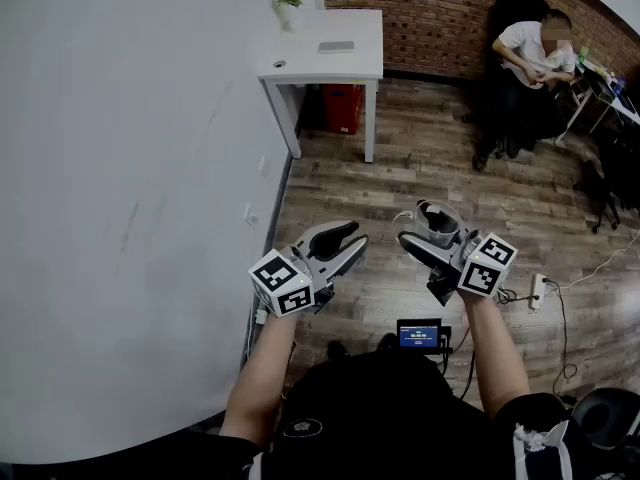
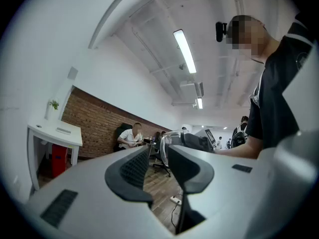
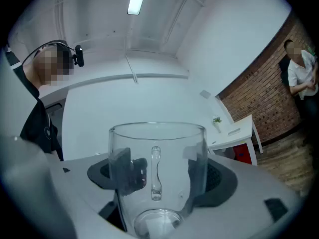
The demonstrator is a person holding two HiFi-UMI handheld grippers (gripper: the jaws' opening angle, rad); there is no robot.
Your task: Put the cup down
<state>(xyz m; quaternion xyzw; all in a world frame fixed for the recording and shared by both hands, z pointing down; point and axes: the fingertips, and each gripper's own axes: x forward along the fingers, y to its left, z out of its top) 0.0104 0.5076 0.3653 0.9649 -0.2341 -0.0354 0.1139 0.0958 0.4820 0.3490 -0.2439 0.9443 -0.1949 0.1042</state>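
Right gripper (image 3: 157,176) clamps a clear cup (image 3: 157,138) by its sides, held in the air over a wood floor (image 1: 430,158). Left gripper (image 2: 158,166) beside it, jaws narrowly parted, empty. White table (image 1: 352,28) beyond.

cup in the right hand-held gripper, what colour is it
Colourless, see-through glass: the cup shows best in the right gripper view.

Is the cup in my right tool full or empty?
Empty. The cup is clear glass, and the pads show straight through it with no liquid line inside.
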